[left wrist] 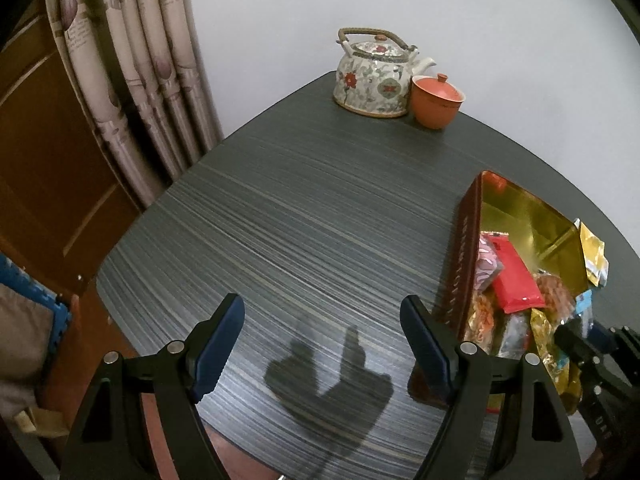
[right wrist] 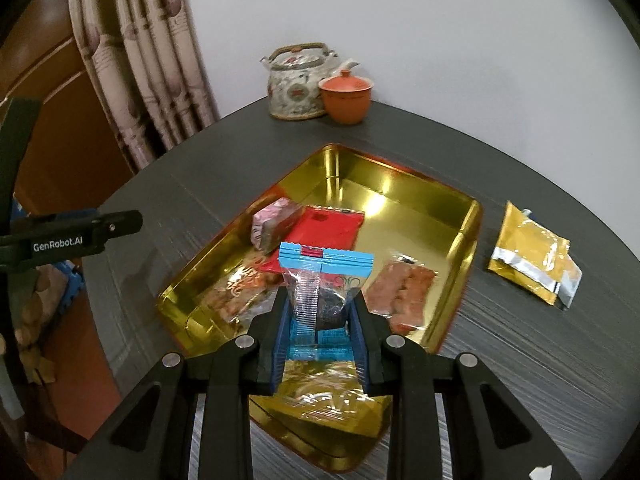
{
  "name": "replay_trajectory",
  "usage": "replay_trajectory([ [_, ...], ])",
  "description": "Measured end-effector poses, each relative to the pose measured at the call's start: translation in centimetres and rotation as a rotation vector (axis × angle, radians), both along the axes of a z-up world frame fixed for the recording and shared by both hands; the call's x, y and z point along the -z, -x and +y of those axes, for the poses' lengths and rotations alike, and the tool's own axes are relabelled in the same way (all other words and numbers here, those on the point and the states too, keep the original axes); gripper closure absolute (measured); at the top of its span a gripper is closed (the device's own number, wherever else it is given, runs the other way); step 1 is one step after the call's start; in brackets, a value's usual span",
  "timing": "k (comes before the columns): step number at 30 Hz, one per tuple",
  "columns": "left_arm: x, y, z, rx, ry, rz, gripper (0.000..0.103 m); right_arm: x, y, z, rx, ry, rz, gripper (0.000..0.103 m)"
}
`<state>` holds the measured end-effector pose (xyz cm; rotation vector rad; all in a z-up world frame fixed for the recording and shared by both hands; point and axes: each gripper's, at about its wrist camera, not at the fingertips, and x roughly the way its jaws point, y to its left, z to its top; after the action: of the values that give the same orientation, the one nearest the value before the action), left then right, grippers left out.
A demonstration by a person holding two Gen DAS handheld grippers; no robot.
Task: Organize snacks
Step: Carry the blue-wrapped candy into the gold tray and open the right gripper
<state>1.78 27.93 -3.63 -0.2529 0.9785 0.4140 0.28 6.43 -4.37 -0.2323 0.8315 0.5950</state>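
Note:
A gold-lined tin box [right wrist: 404,184] with dark red outer walls [left wrist: 466,248] sits on the dark table. It holds a red packet [right wrist: 324,228], a pink packet [right wrist: 276,222], clear packets of orange snacks [right wrist: 400,290] and a gold packet [right wrist: 332,404]. My right gripper [right wrist: 320,312] is shut on a blue-and-clear snack packet [right wrist: 324,280] above the near end of the box. A gold foil packet [right wrist: 532,258] lies on the table right of the box. My left gripper [left wrist: 322,312] is open and empty over bare table left of the box.
A floral teapot [left wrist: 376,76] and an orange lidded cup [left wrist: 436,100] stand at the table's far edge by the wall. Curtains [left wrist: 132,60] and a wooden door [left wrist: 48,160] are to the left. The table [left wrist: 304,208] has rounded edges.

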Motion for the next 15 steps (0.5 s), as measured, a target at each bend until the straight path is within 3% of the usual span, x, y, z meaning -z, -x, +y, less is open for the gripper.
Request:
replay_trajectory([
  [15,0.0,-0.2,-0.6,0.021,-0.005,0.006,0.023,1.4,-0.6,1.1,-0.009,0.026,0.027,0.075],
])
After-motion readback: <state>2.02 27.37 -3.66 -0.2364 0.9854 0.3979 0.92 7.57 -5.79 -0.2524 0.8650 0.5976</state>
